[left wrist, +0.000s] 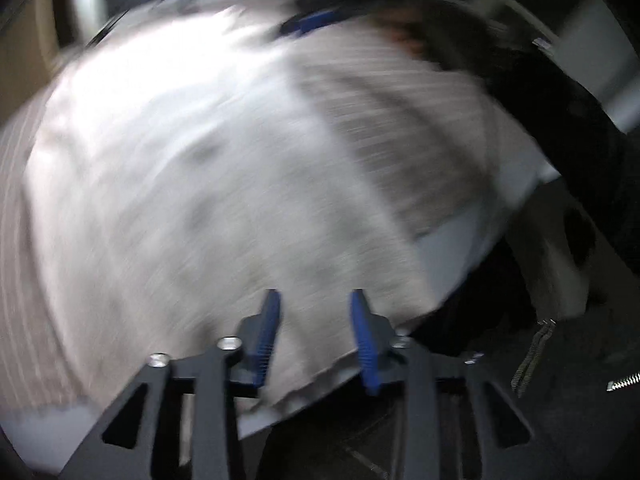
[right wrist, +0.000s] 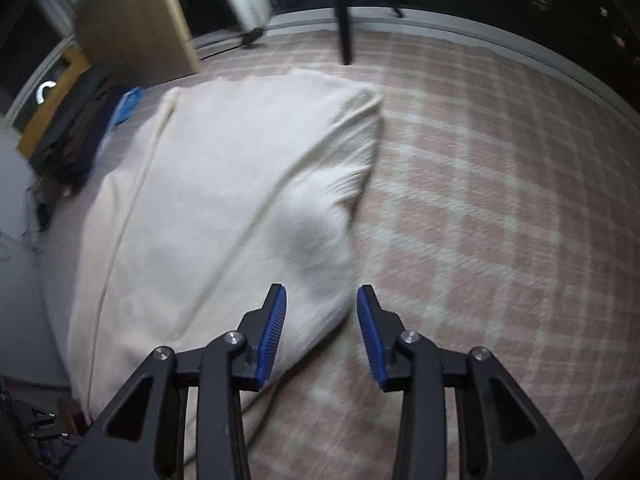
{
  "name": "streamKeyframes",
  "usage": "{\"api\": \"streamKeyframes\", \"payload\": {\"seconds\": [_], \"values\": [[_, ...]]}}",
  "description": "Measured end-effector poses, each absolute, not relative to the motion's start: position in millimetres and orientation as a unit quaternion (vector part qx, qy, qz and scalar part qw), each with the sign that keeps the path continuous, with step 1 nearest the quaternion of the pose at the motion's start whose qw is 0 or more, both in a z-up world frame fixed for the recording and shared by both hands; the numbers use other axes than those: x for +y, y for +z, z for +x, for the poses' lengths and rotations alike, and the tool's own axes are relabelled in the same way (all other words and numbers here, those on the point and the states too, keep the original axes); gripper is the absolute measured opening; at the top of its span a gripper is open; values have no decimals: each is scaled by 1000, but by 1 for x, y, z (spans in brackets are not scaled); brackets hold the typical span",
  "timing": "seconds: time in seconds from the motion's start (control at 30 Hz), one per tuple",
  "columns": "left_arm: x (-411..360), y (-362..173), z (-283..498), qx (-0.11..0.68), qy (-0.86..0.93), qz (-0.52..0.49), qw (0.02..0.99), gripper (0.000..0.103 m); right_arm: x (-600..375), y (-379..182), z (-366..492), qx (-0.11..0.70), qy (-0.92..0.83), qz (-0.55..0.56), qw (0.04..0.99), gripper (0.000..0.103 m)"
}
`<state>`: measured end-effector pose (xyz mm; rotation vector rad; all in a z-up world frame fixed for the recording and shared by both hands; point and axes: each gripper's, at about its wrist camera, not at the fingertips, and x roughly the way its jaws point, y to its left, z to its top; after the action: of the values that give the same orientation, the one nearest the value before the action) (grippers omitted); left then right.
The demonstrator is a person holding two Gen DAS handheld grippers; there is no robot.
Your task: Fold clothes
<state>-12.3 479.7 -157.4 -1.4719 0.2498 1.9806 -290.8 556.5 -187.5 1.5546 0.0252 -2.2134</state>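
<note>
A cream-white garment [right wrist: 224, 200] lies spread on a pink checked cloth [right wrist: 500, 200] that covers the table. Its right edge is folded over into a ridge. My right gripper [right wrist: 321, 300] is open and empty, hovering over the garment's near right edge. In the left wrist view the same garment [left wrist: 208, 184] fills the frame, badly blurred. My left gripper [left wrist: 315, 304] is open and empty above the garment's near edge, where the table edge [left wrist: 452, 240] shows. The other gripper's blue pad [left wrist: 316, 22] shows faintly at the far side.
A pile of dark clothes [right wrist: 80, 132] and a blue item [right wrist: 128, 106] lie at the table's far left, beside a wooden panel [right wrist: 132, 20]. A dark stand leg [right wrist: 344, 20] rests on the far edge. A dark-clothed person [left wrist: 560, 120] is at the right.
</note>
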Motion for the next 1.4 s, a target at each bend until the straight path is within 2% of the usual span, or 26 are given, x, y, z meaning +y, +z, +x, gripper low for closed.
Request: {"api": "streamKeyframes", "payload": {"seconds": [0.07,0.13,0.23,0.3,0.37,0.4,0.43,0.53,0.7,0.73,0.77,0.8,0.83,0.87,0.97,1.07,1.17,1.2,1.23,1.27,1.3,1.4], "values": [[502,-166,-13,125,744,-561,341,46,553,-192,-291,19,-800,563,205,44],[507,-175,-14,149,734,-572,335,45,554,-199,-297,14,-800,568,194,45],[509,-192,-22,170,740,-564,326,37,559,-210,-304,-9,-798,572,190,46],[507,-191,-24,174,749,-547,332,19,560,-214,-307,-15,-800,566,199,46],[495,-189,-36,120,738,-569,341,6,559,-215,-302,-9,-803,558,209,45],[489,-185,-42,85,733,-581,345,4,559,-215,-301,-6,-803,556,214,27],[483,-181,-46,52,728,-588,349,4,559,-215,-302,-7,-797,561,224,15],[487,-154,-37,58,739,-557,373,4,560,-209,-302,2,-799,557,226,15],[503,-183,-25,110,697,-603,372,17,549,-214,-303,54,-797,560,221,21],[503,-185,-22,112,692,-608,372,18,549,-212,-303,61,-796,560,222,26],[502,-181,-21,115,700,-599,371,23,551,-209,-304,59,-796,562,218,31],[501,-175,-19,115,708,-589,371,32,555,-205,-305,50,-799,560,215,43],[500,-167,-18,114,716,-578,374,37,563,-200,-306,29,-805,551,218,47],[501,-162,-16,119,721,-569,376,44,569,-198,-307,10,-808,545,225,47],[512,-157,-7,155,726,-546,388,54,583,-202,-311,-41,-798,548,246,48],[535,-187,5,202,718,-547,380,55,581,-212,-304,-35,-794,552,253,48],[543,-202,9,231,733,-523,368,52,580,-211,-293,-19,-808,531,257,46],[541,-202,8,229,738,-519,365,42,579,-210,-290,-15,-812,524,258,35],[538,-202,6,223,743,-517,361,35,580,-210,-293,-20,-809,529,256,18],[531,-201,0,202,746,-523,358,22,580,-210,-296,-26,-807,533,254,18],[523,-201,-5,177,749,-530,357,14,582,-213,-299,-40,-804,536,253,17],[490,-199,-18,59,741,-555,373,11,580,-213,-307,-45,-798,550,242,15]]}}
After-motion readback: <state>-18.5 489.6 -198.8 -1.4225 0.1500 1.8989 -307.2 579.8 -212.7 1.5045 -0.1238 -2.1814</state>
